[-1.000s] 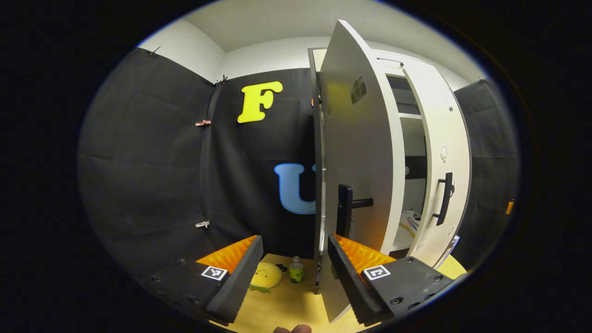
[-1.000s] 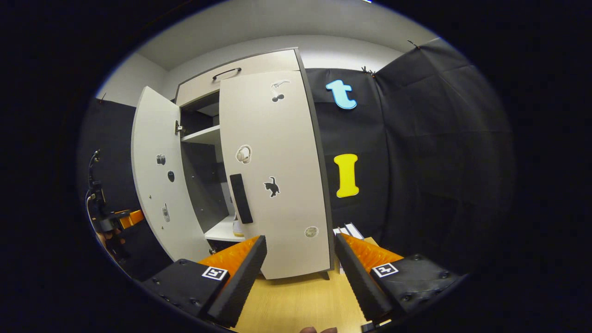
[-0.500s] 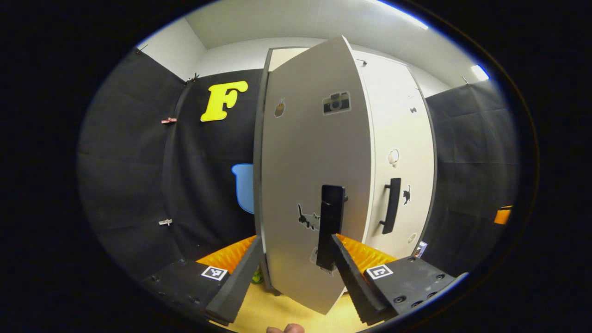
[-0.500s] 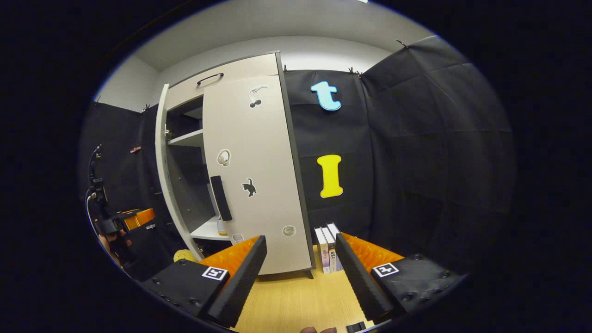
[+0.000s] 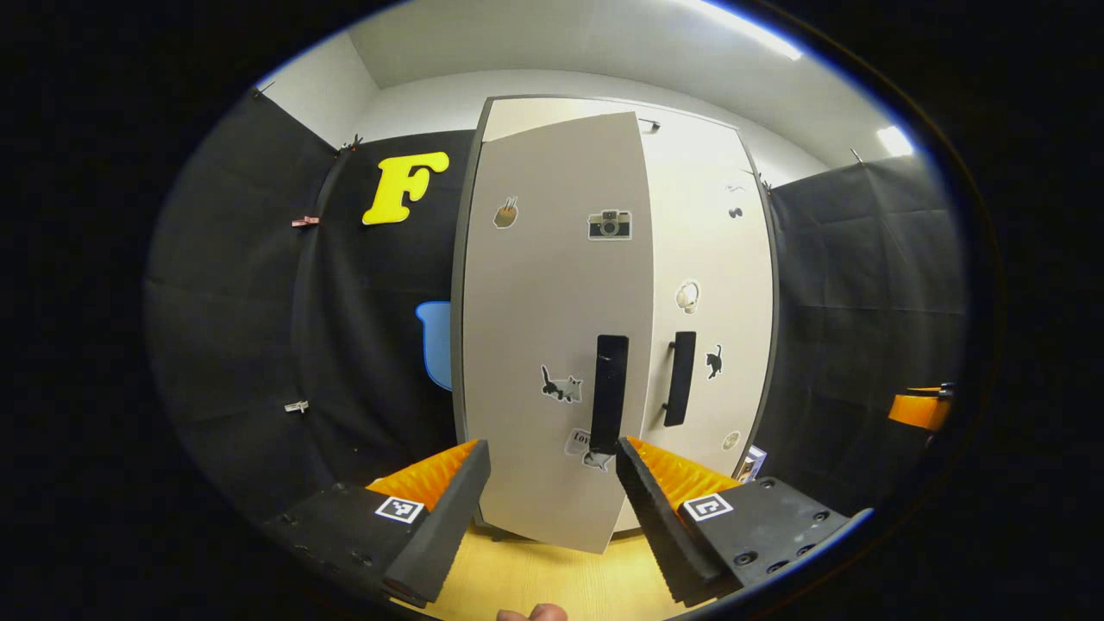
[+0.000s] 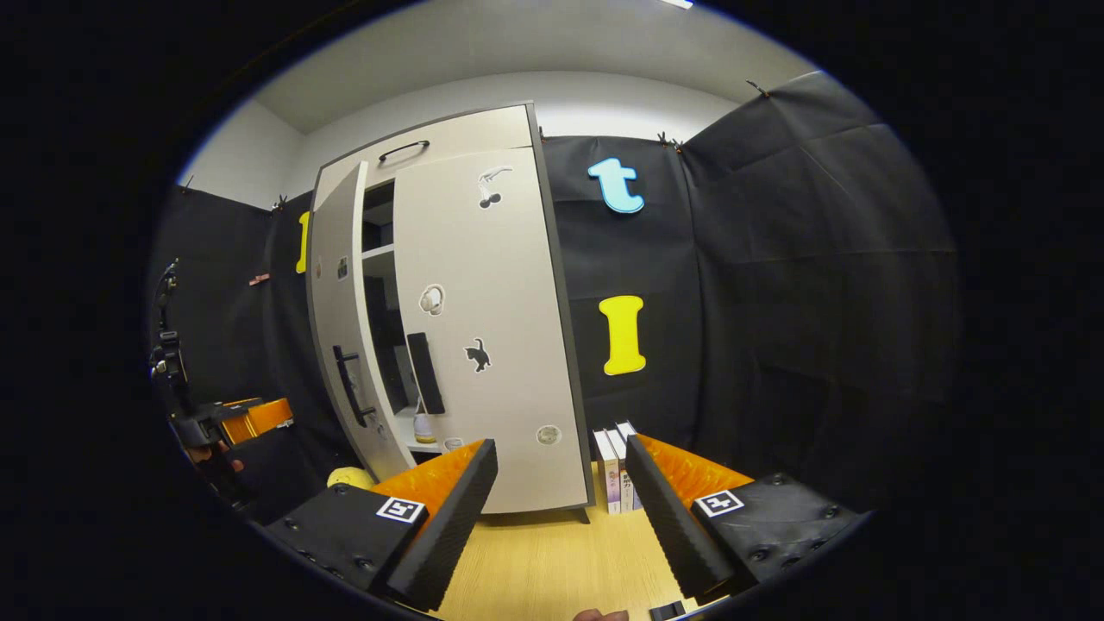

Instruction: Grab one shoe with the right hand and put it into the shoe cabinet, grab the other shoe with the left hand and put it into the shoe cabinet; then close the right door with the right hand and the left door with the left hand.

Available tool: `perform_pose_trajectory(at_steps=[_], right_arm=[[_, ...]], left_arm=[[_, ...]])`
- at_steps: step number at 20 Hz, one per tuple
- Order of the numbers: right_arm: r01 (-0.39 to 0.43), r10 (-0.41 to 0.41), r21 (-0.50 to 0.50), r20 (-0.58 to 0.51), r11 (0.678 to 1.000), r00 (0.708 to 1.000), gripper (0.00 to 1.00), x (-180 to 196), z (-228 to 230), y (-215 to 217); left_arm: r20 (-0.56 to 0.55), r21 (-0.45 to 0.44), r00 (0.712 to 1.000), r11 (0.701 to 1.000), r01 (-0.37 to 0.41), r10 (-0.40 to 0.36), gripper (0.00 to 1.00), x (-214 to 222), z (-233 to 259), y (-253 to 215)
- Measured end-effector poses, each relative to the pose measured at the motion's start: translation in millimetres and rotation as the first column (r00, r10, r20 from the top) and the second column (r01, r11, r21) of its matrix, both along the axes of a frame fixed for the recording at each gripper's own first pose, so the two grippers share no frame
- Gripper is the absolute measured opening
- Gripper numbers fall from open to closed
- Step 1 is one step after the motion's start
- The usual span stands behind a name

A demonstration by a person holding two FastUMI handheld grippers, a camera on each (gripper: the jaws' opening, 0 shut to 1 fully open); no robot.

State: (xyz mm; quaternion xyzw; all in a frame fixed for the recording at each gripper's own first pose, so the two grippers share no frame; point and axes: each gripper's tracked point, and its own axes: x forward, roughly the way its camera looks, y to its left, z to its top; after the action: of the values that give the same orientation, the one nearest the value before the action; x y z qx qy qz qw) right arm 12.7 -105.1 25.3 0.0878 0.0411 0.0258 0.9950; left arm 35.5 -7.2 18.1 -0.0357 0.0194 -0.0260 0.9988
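In the left gripper view the tall pale shoe cabinet (image 5: 699, 216) stands straight ahead. Its left door (image 5: 552, 345) is slightly ajar, with the bottom edge standing out from the front. Its right door (image 5: 716, 293) is shut. My left gripper (image 5: 552, 504) is open and empty just before the left door, one fingertip near the lower end of the door's black handle (image 5: 610, 392). In the right gripper view the left door (image 6: 341, 345) leaves a narrow gap, and a pale shoe (image 6: 423, 427) shows on the shelf inside. My right gripper (image 6: 561, 517) is open and empty, back from the cabinet.
Several books (image 6: 614, 466) stand on the wooden floor (image 6: 552, 561) right of the cabinet. A yellow soft thing (image 6: 349, 477) lies at its left foot. The left gripper (image 6: 233, 418) with a hand shows far left in the right gripper view.
The left door has swung from wide open to almost shut, and my left gripper has followed it round to face the cabinet front. The right gripper has barely shifted.
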Motion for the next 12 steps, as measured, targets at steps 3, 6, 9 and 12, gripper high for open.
perform_pose_trajectory(at_steps=[3, 6, 9, 12], right_arm=[[-0.015, 0.015, -0.008, 0.009, 1.000, 1.000, 0.98, -3, 3, 17], [-0.029, 0.030, -0.025, 0.023, 0.999, 0.999, 0.98, -7, 8, 33], [-0.033, 0.035, -0.049, 0.052, 0.998, 0.998, 0.98, -11, 16, 46], [-0.030, 0.035, -0.075, 0.073, 0.997, 0.997, 0.98, -15, 22, 57]], left_arm=[[0.007, 0.012, 1.000, 1.000, -0.001, 0.001, 0.93, -14, 2, 3], [0.010, 0.011, 1.000, 1.000, 0.006, -0.006, 0.93, -25, 1, 5], [0.023, 0.011, 1.000, 1.000, 0.013, -0.014, 0.93, -36, 5, 4], [0.037, 0.025, 0.999, 0.999, 0.023, -0.024, 0.93, -43, 8, 2]])
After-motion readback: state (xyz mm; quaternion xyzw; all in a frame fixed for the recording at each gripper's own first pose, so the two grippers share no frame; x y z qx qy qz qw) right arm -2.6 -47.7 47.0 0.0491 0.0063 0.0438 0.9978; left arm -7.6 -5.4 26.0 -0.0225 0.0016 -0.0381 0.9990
